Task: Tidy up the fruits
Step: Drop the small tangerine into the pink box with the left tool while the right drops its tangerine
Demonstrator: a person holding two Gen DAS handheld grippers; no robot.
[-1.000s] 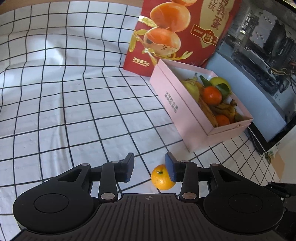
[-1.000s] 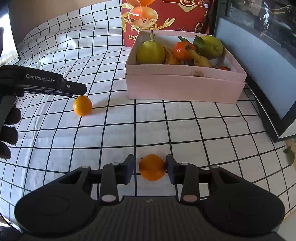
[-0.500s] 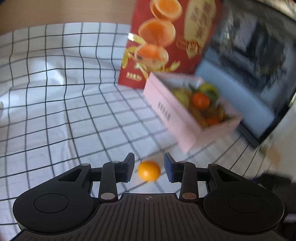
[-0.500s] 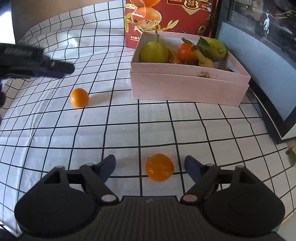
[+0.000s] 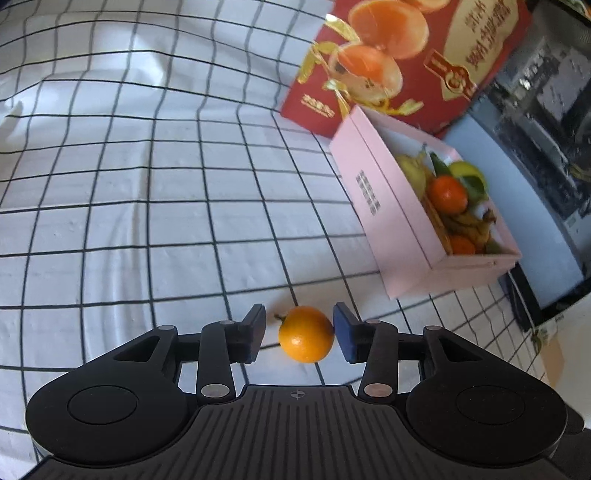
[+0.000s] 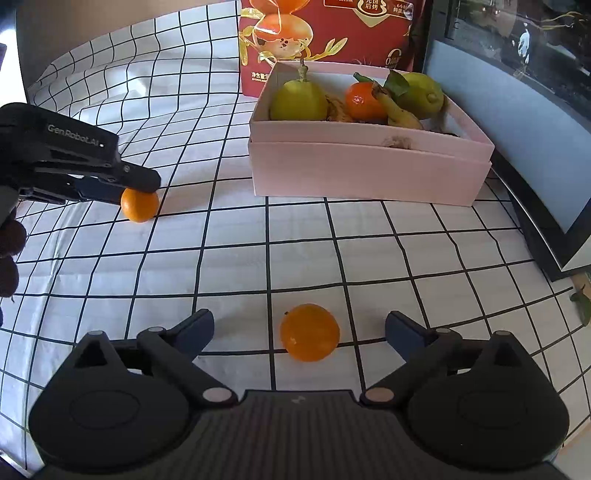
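Orange and round, one small mandarin (image 5: 306, 339) sits low in the middle of my left wrist picture, right between the two fingers of my left gripper (image 5: 298, 334). The jaws have just been opening. The right pad looks like it touches the fruit's side, and the left pad stands a little apart from it, so the claw is spread and not pinching. The fruit rests on the white checked cloth (image 5: 147, 206).

In my right wrist picture, a second mandarin (image 6: 309, 331) lies low in the middle, between the fingers of my right gripper (image 6: 299, 326). These jaws have just been opening too, and now they stand spread very wide, with a big gap on each side of the fruit. Nothing is pinched.

At the left of that same picture I see my left gripper from the side, its tip over the first mandarin. A person's dark fingers (image 6: 9, 254) show at the left edge.

The pink box (image 6: 369, 173) sits in the upper middle of the right wrist picture. Inside it are a green pear (image 6: 298, 99), a tangerine with a leaf (image 6: 364, 101), a banana (image 6: 397, 109) and a yellow-green lemon (image 6: 424, 94). A red fruit carton (image 6: 332, 33) stands just behind the box.
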